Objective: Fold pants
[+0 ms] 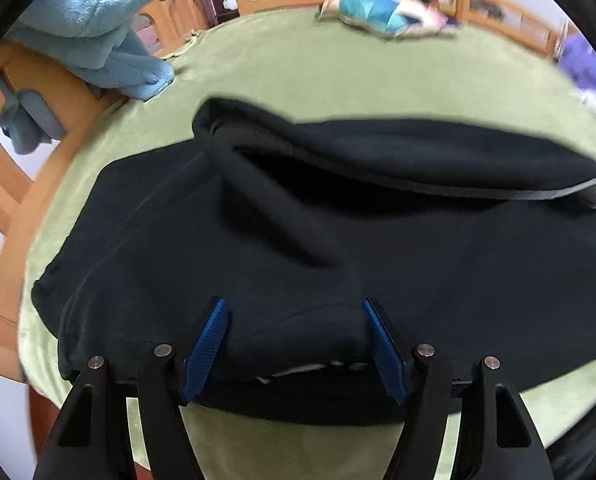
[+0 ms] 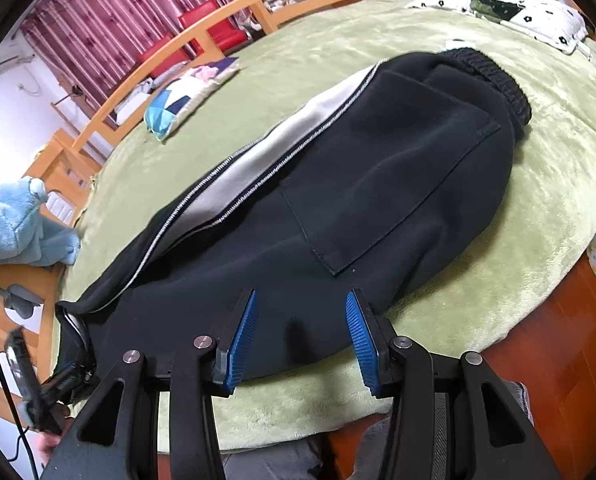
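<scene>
Black pants (image 1: pixel 338 240) lie across a green blanket (image 1: pixel 298 72), with one part folded over along the far side. My left gripper (image 1: pixel 293 304) points down at their near edge. Its blue pads (image 1: pixel 213 340) straddle a bulge of cloth without clearly squeezing it. The right wrist view shows the pants (image 2: pixel 378 180) stretched out, with a pale side stripe (image 2: pixel 257 160), a sewn pocket (image 2: pixel 378 200) and a ribbed waistband (image 2: pixel 494 76) at the far end. My right gripper (image 2: pixel 302 294) stands open over the near edge, the cloth lying flat under its fingers.
A blue plush toy (image 1: pixel 97 32) (image 2: pixel 13 224) sits at the bed's left corner. A patchwork pillow (image 2: pixel 185 96) lies by the wooden rail (image 2: pixel 217 28). A white flowered pillow (image 2: pixel 518 12) lies beyond the waistband. The bed's edge and the floor (image 2: pixel 558 340) are at the right.
</scene>
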`<state>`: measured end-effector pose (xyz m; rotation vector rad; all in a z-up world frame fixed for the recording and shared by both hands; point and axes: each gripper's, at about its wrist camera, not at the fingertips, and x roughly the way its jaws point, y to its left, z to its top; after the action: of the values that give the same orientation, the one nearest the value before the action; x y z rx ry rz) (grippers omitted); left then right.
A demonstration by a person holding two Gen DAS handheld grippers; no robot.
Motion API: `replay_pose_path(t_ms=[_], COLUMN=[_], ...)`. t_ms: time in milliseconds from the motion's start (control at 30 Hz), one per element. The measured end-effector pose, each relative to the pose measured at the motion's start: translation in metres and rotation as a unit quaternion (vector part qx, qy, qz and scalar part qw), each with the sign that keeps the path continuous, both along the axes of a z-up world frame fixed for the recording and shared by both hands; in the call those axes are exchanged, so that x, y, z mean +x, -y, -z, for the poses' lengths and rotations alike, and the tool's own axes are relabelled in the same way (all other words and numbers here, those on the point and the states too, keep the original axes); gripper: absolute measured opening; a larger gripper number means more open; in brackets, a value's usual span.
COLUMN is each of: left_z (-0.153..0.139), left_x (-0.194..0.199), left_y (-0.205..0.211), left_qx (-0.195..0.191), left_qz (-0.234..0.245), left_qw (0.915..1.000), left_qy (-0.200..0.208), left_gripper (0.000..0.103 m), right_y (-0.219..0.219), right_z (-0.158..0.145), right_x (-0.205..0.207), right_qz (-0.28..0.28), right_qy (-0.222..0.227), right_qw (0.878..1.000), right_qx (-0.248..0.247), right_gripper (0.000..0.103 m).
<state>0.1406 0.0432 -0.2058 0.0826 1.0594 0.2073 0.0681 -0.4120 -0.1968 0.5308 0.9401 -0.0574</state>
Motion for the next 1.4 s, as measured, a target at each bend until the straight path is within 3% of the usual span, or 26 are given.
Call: replay_pose_path(t_ms=[100,167,300,533,733,800,867,1033,1167,1400], left_z=[-0.014,-0.037,-0.074,-0.094,-0.103,-0.109,-0.115,-0.115,-0.086,-0.029], left_x=[-0.008,-0.008,0.007,0.053,0.057,0.057,0.05,0.043,0.03,0.019], left_y=[-0.02,-0.037,-0.094,-0.156,-0.161,-0.162,-0.164,-0.163,-0.165,-0.18], left_qx=[-0.063,-0.056,-0.026,-0.018,0.038,0.046,0.024,-0.034,-0.068,-0.14], left_qz=[0.002,-0.011,-0.069,-0.128,-0.14,-0.143,-0.139,-0.109,-0.111,-0.132], left_qw=[0.9975,0.9962,0.9912,0.9838,0.9809,0.979,0.9791,0.9846,0.9868,0.9802], left_qy=[0.032,0.066,0.11,0.124,0.129,0.137,0.147,0.132,0.096,0.047], left_gripper=[0.025,0.013,0.013,0.013,0.029,0.045,0.06,0.071,0.071,0.07], right_y=[-0.006,-0.012,-0.022,-0.034,-0.032,-0.032,-0.033,-0.04,-0.044,-0.047], right_z=[0.005,0.005,0.007,0.008,0.005,0.005,0.005,0.007,0.01,0.013], right_x=[0.01,0.017,0.027,0.034,0.033,0.034,0.034,0.035,0.036,0.037], right_qz=[-0.009,-0.017,-0.029,-0.032,-0.027,-0.025,-0.025,-0.033,-0.038,-0.038], right_qy=[-0.01,-0.013,-0.018,-0.023,-0.024,-0.025,-0.026,-0.028,-0.033,-0.045], right_qw=[1.0,1.0,0.999,0.999,0.999,0.999,0.999,0.999,0.999,0.998], right_qx=[-0.006,-0.009,-0.012,-0.006,-0.014,-0.012,-0.012,-0.013,-0.013,-0.024], right_gripper=[0.045,0.045,0.045,0.045,0.045,0.045,0.045,0.045,0.045,0.045])
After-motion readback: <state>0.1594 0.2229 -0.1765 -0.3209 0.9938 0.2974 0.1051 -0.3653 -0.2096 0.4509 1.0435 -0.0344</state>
